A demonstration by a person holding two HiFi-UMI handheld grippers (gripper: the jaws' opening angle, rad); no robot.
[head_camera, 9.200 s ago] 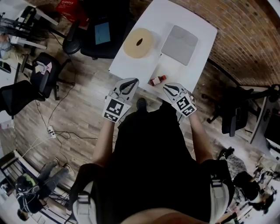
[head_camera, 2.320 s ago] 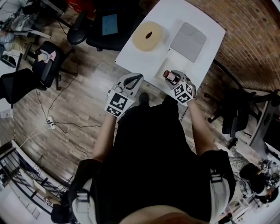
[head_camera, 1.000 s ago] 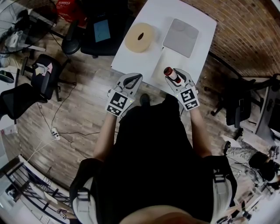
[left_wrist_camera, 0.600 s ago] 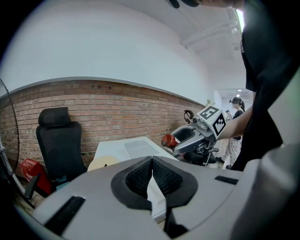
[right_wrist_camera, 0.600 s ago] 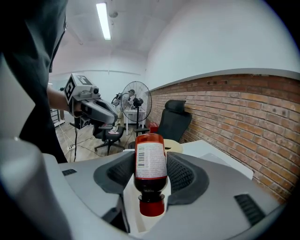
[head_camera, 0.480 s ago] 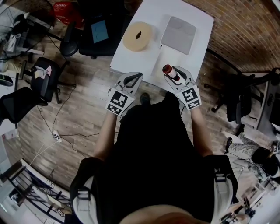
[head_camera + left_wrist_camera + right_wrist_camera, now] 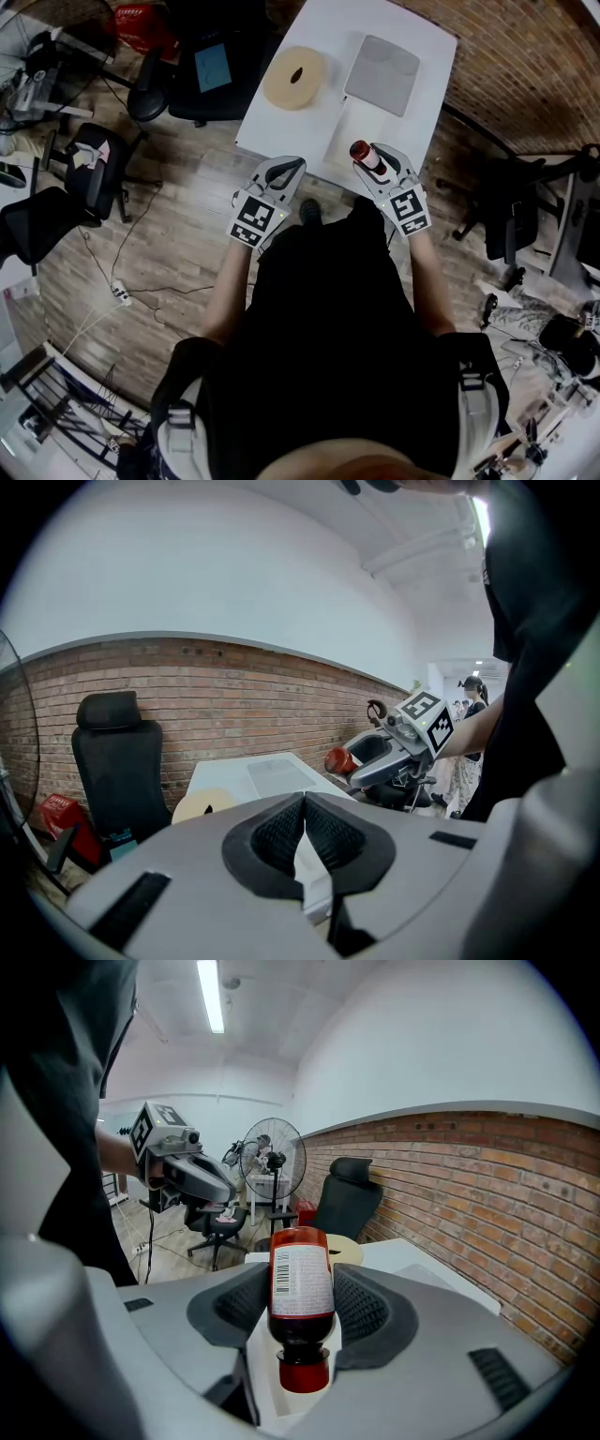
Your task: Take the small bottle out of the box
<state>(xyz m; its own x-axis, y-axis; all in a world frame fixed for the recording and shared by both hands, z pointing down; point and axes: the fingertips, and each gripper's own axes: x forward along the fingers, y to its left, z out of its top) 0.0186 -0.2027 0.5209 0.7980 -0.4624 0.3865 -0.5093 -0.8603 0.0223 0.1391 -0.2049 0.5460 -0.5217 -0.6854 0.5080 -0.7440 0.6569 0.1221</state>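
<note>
The small bottle (image 7: 301, 1290), dark red with a white label and a red cap, is clamped between the jaws of my right gripper (image 7: 302, 1309), cap end toward the camera. In the head view the bottle (image 7: 365, 156) sticks out of the right gripper (image 7: 376, 163) above the front edge of the white table (image 7: 281, 127). The open white box (image 7: 344, 141) lies just beyond it; its inside shows under the bottle in the right gripper view. My left gripper (image 7: 291, 169) hovers off the table's front edge with its jaws shut and nothing in them (image 7: 302, 829).
A grey flat lid (image 7: 382, 74) and a beige roll (image 7: 295, 80) lie farther back on the table. Office chairs (image 7: 202, 66) stand to the left and behind it, a brick wall (image 7: 525, 66) runs along the right, and cables lie on the wooden floor (image 7: 141, 244).
In the earliest frame the bottle lay by the table's front edge with both grippers apart from it. The right gripper now holds it lifted. Almost nothing moved in the last second.
</note>
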